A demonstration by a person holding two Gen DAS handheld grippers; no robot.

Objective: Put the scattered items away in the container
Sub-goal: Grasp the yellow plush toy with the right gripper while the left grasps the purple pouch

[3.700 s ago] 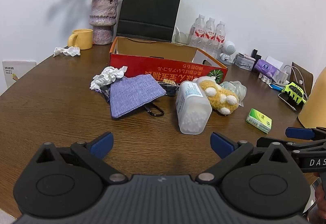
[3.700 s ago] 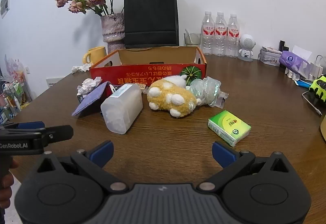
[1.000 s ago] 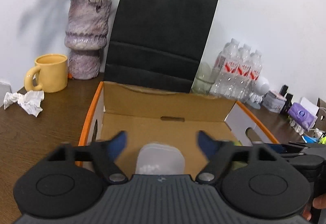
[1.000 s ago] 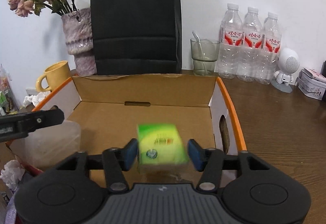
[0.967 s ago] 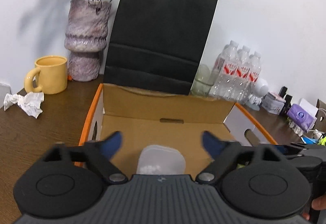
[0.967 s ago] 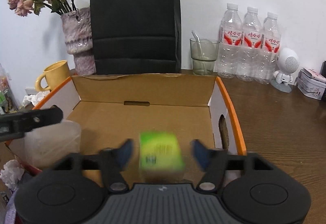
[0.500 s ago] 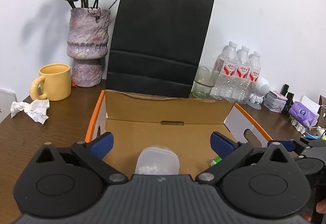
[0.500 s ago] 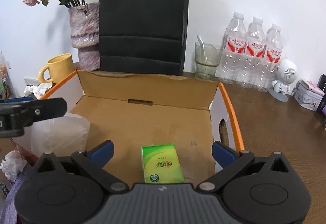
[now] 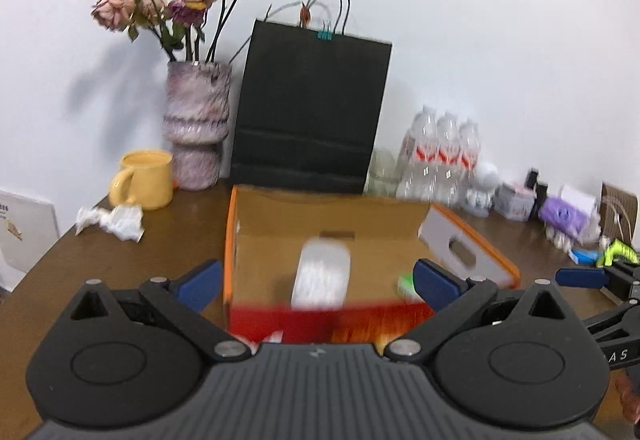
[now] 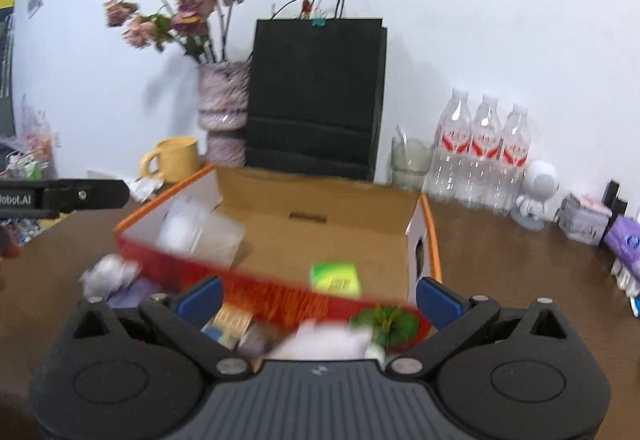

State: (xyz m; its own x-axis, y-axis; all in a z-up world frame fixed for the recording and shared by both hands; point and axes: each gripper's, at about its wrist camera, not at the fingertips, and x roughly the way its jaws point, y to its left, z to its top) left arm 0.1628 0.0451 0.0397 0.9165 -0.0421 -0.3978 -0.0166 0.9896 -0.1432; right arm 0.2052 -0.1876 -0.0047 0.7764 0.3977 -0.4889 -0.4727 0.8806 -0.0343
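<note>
Both grippers have backed away from the cardboard box (image 9: 466, 252), and their jaws now stand wide with nothing between them: left gripper (image 9: 318, 278), right gripper (image 10: 318, 296). Inside the box lie the translucent plastic container (image 9: 322, 274) and the green packet (image 10: 334, 278), apart from each other. Blur makes the packet's print unreadable. A crumpled tissue (image 10: 108, 274) and other blurred bits lie on the table in front of the box. "obot.AI" shows on the left gripper's side.
</note>
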